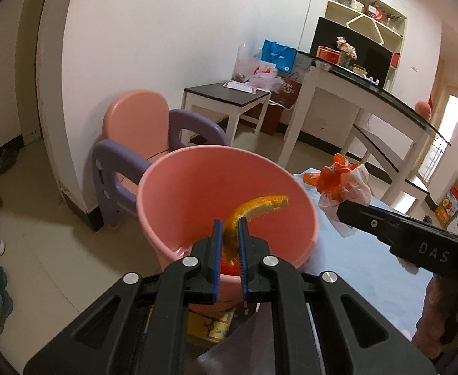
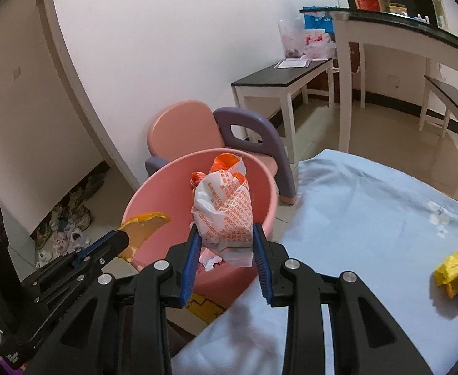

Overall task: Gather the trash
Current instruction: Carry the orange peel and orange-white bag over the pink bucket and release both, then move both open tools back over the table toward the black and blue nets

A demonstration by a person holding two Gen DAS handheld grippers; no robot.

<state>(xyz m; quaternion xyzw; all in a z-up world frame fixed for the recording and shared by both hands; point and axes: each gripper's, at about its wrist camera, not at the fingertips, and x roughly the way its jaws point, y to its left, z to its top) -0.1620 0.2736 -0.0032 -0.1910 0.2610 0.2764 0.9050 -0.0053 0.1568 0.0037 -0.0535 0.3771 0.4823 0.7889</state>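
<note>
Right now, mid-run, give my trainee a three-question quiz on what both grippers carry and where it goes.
1. True or false: the left gripper pinches an orange peel.
2. What does the right gripper hold? A) crumpled orange-and-white wrapper B) spoon C) shoe
3. Which container sits below both loads?

Key: 1 true; 2 A, the wrapper; 3 the pink bucket.

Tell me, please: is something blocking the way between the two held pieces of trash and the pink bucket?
Nothing visible blocks it. The left gripper holds the orange peel over the open pink bucket. The right gripper holds the crumpled wrapper near the bucket's rim, with only free air below.
</note>
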